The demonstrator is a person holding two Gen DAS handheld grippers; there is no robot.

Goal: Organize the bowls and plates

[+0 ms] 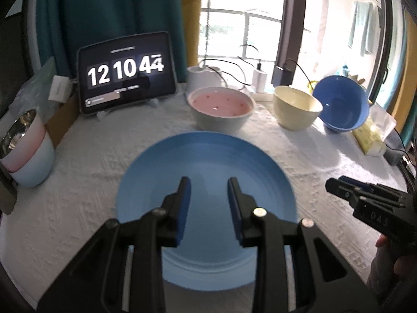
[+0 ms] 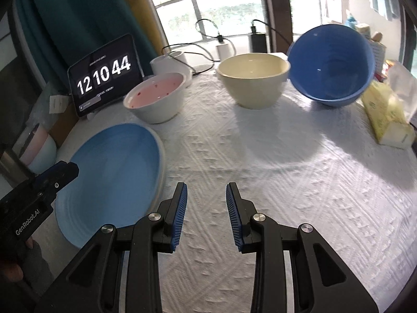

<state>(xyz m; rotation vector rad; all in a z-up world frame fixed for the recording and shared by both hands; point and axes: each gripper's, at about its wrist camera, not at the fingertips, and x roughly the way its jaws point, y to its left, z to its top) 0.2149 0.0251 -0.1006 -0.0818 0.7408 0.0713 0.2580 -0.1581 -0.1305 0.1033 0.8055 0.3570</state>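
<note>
Three bowls stand unstacked in a row beyond both claws: a pink-lined bowl (image 1: 221, 109), a cream bowl (image 1: 295, 111) and a blue bowl (image 1: 342, 104) that leans tilted at the far right. One blue plate (image 1: 206, 172) lies flat on the tabletop (image 2: 286, 182), directly under and ahead of the left claw (image 1: 209, 195), and just to the left of the right claw (image 2: 206, 198). Nothing looks gathered yet, so the sorting seems barely begun; stacking the bowls and placing the plate are probably all left to do.

Both claws are released, their blue pads parted with nothing between them, the right one over bare cloth. The plate is glossy, wide and shallow with a paler rim and faint rings. The bowls are deep, smooth and empty; the pink one carries small red dots.
</note>
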